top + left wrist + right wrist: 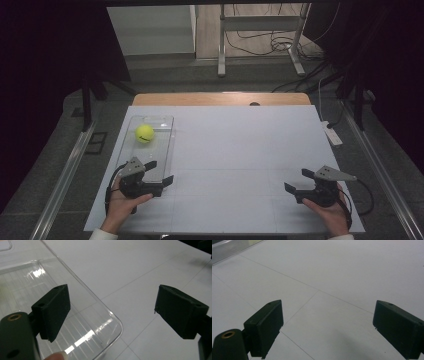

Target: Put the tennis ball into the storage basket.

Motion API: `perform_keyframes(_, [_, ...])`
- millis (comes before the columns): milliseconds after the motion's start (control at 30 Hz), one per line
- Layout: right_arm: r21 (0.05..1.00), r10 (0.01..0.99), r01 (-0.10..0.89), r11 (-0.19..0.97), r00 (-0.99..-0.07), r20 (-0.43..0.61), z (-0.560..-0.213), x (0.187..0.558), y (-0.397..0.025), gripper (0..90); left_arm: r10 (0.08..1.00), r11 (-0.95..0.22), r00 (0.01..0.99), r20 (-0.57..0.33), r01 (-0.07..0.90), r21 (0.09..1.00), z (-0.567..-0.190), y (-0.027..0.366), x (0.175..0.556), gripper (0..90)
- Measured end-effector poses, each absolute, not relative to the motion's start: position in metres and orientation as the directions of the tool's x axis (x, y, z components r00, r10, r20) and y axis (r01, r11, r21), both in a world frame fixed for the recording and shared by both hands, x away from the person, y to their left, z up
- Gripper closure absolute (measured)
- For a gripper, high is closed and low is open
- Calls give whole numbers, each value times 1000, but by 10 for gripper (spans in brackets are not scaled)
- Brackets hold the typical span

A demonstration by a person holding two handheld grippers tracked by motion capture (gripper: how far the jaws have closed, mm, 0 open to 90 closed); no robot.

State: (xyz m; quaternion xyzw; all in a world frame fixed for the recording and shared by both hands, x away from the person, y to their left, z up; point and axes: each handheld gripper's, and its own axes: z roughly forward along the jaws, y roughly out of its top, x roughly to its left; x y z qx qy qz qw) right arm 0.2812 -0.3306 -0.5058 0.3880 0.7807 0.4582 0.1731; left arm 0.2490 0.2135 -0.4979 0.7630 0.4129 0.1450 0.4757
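Ball [144,133], yellow-green, sits in the far part of a clear tray [168,145] at the left centre of the high view, on a white sheet [240,160] that covers most of the table [220,98]. At the lower left of that view the left gripper [161,174] is held in a hand [121,202] at the tray's near end, well apart from the ball, its jaws spread wide with nothing between them. In the left gripper view one jaw hangs over the tray's ribbed floor at the lower left of the frame and the other over bare sheet at the right, so the tray's rounded corner [117,322] lies between them; a fingertip [56,355] shows at the bottom edge. At the lower right of the high view the right gripper [298,182] is held in the other hand [330,212] over the sheet, its jaws also wide apart and empty, pointing toward the frame's left. The right gripper view shows both jaws above plain white sheet crossed by thin lines.
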Motion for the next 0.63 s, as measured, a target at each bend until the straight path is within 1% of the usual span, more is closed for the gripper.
perform_keyframes(633, [854, 759, 446, 268, -644, 98, -506, 284, -332, 96, 769, -216, 617, -165, 495, 842, -500, 213, 249, 138])
